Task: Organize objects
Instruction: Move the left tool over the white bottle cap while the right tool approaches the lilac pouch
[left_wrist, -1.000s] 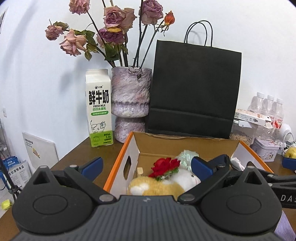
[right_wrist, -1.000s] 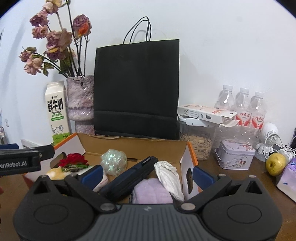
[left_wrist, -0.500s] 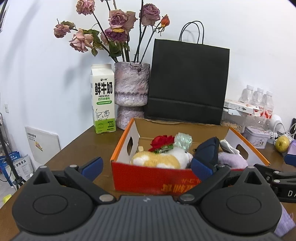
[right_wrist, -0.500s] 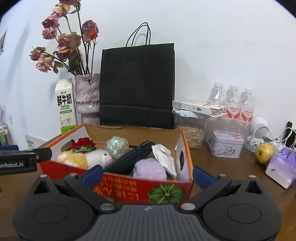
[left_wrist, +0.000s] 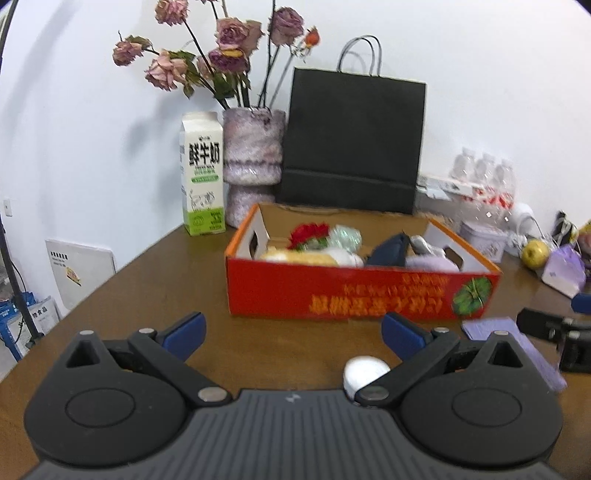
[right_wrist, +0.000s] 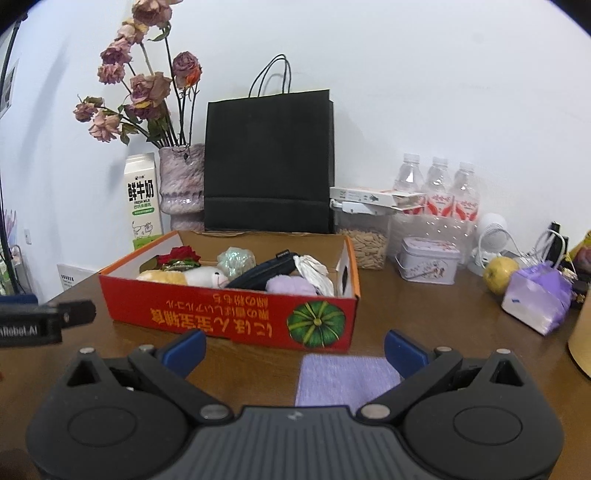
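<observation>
Cardboard box (right_wrist: 229, 325), red on the outside with an orange rim, sits on the brown tabletop (right_wrist: 424, 310) in front of a black paper bag (right_wrist: 267, 166). Its near wall carries yellow characters printed upside down, too distorted for me to read, and a green pumpkin picture (right_wrist: 316, 323) at the right end. Inside lie a red rose (right_wrist: 181, 254), a yellow and white plush toy (right_wrist: 184, 276), a pale green crinkled ball (right_wrist: 236, 260), a dark blue pouch (right_wrist: 264, 271), a lilac fluffy thing (right_wrist: 290, 286) and a crumpled white piece (right_wrist: 314, 271).

Left of the bag stands a milk carton (right_wrist: 142, 201) that reads "FRESH MILK" under large black Chinese characters, beside a mottled vase (right_wrist: 183, 184) of dried roses. Three water bottles (right_wrist: 437, 192) with red labels stand at the right, near a lilac tin (right_wrist: 430, 260) and a yellow-green apple (right_wrist: 500, 273).

The left hand-held gripper (left_wrist: 293, 334) is spread wide with nothing in it; a white round object (left_wrist: 364, 371) lies by its right finger. The right hand-held gripper (right_wrist: 295, 347) is also wide and empty, above a lilac cloth (right_wrist: 345, 376) just before the box. At the left edge of the right wrist view, the other tool shows the partial marking "nRobot.AI".
</observation>
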